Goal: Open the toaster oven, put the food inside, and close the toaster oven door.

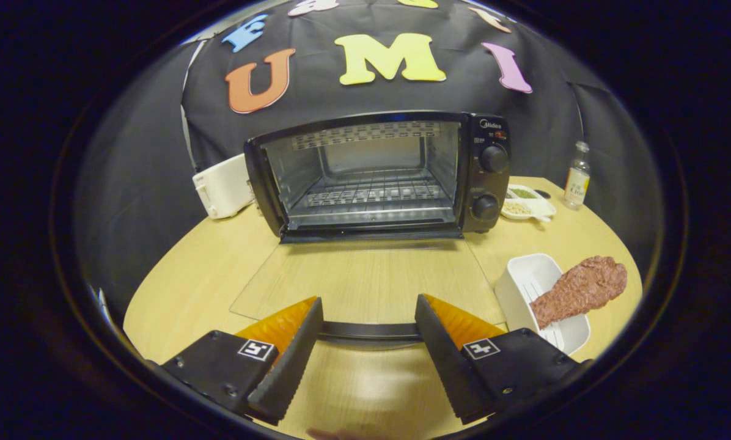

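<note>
toaster oven [378, 174] open | fingers [292, 360] spread astride door handle [370, 330]

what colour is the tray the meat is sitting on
White. The tray holds the reddish-brown meat beside the open gripper, in the gripper view.

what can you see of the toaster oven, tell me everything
The black metal toaster oven stands upright on the wooden table, against the booth's wall. Its glass door is folded fully down, lying flat toward the tongs, whose open fingers flank the door's dark handle without pressing it. Inside, a wire rack sits bare. Two round knobs are stacked on its right panel. A white appliance stands beside its left wall.
</note>
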Demonstrator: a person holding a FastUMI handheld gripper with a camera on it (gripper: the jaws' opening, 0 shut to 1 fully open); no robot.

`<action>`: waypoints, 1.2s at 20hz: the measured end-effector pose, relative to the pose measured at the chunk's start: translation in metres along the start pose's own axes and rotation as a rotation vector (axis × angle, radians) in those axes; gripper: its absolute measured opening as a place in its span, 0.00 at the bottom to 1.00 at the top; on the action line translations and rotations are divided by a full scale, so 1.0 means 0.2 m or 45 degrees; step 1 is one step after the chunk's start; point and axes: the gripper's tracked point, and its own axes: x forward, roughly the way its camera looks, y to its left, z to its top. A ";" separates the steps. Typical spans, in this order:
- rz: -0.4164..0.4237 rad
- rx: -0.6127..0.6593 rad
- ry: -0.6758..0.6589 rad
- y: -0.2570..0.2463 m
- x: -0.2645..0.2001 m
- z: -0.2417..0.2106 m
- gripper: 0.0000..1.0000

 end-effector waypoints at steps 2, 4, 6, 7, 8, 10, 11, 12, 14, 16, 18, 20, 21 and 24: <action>0.005 -0.003 0.001 -0.01 -0.02 0.00 0.97; 0.013 0.010 0.008 -0.02 -0.05 0.01 0.97; 0.058 0.030 0.015 -0.01 -0.10 0.02 0.97; 0.090 0.037 0.016 0.01 -0.13 0.03 0.97; 0.111 0.041 0.010 0.01 -0.18 0.05 0.97; 0.150 0.049 -0.007 0.00 -0.27 0.09 0.97; 0.176 0.054 -0.011 0.00 -0.31 0.10 0.97; 0.209 0.050 -0.013 0.00 -0.36 0.11 0.97; 0.252 0.030 -0.008 -0.05 -0.46 0.15 0.97; 0.260 0.024 -0.009 -0.14 -0.55 0.18 0.97; 0.265 0.024 -0.003 -0.25 -0.62 0.22 0.97; 0.263 0.022 0.008 -0.37 -0.67 0.26 0.97; 0.262 0.014 0.021 -0.43 -0.68 0.28 0.97; 0.245 0.005 0.105 -0.64 -0.69 0.29 0.96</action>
